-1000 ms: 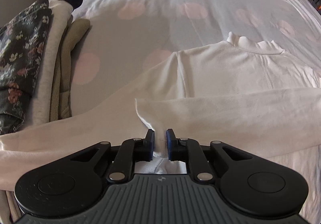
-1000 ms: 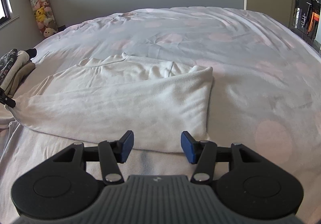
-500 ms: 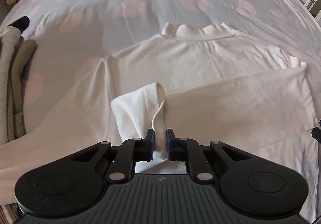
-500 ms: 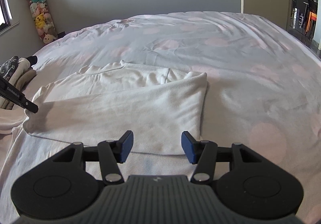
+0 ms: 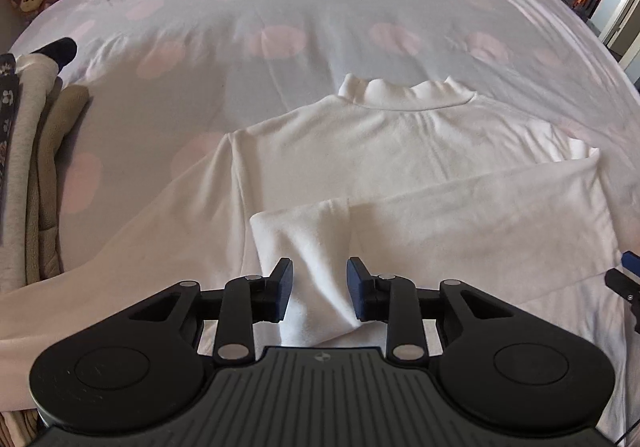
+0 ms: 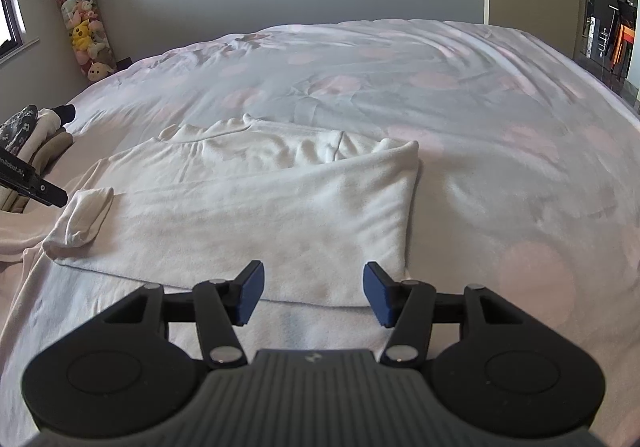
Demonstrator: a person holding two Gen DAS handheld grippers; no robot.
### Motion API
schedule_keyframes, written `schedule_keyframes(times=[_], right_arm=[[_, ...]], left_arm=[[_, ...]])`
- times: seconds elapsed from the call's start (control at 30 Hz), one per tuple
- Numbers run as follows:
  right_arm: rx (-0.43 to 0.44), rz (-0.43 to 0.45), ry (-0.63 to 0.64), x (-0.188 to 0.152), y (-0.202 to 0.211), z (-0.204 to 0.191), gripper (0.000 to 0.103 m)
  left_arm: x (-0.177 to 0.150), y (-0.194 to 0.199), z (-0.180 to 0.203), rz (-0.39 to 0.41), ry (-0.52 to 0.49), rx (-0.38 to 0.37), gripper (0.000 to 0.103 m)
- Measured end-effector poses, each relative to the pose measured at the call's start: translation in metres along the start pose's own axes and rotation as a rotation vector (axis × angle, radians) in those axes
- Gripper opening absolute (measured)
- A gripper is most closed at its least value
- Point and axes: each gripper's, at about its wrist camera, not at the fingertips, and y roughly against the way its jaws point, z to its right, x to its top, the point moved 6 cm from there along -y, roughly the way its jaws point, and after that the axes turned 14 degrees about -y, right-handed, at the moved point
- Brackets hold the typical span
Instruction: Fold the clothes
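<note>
**Two grippers over a half-folded white top**

One white high-necked top (image 5: 400, 151) lies flat on the bed (image 5: 280, 7), which is covered in a pale sheet with faded pink dots. Its collar points toward the far side, and its body sits in the middle of the near half of the bed. One sleeve (image 5: 460, 207) is folded across the chest from the right, and its cuff end (image 5: 316, 247) lies doubled over on the front of the top. The other sleeve (image 5: 132, 247) trails off to the near left, toward the bed's edge.

The left gripper (image 5: 318, 289) points steeply down over that cuff end. Its jaws are opening, with the cuff fabric running between the blue pads (image 5: 284, 287); a gap shows on either side, so the cloth is not pinched.

The right gripper (image 6: 314, 293) hangs over the near right part of the top, just short of the folded sleeve's near edge (image 6: 320, 299). Its jaws stand well apart with nothing between them; only the cloth below shows through the gap.

At the left edge of the bed sits a pile of folded clothes (image 5: 36, 175), grey and beige, with a dark floral piece on the outside. In the far left corner of the room stands a tall clear tube of plush toys (image 6: 82, 27).
</note>
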Motion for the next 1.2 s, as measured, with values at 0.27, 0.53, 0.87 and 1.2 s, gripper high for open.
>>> schedule_keyframes(times=[0.27,0.53,0.87,1.2], right_arm=[[-0.004,-0.007,-0.006,-0.001,-0.006,0.003,0.062],[-0.004,-0.017,0.018,-0.003,-0.009,-0.005,0.064],[0.062,-0.035,0.109,-0.033,0.001,-0.059,0.068],[0.195,-0.075,0.327,-0.097,0.039,-0.204,0.072]], left_arm=[[-0.024,-0.034,0.018,-0.031,-0.133,0.072,0.020],[-0.047,0.005,0.020,0.013,-0.075,0.037,0.021],[-0.144,0.073,-0.030,-0.067,0.015,0.142,0.030],[-0.219,0.126,-0.050,-0.005,0.078,0.248,0.043]])
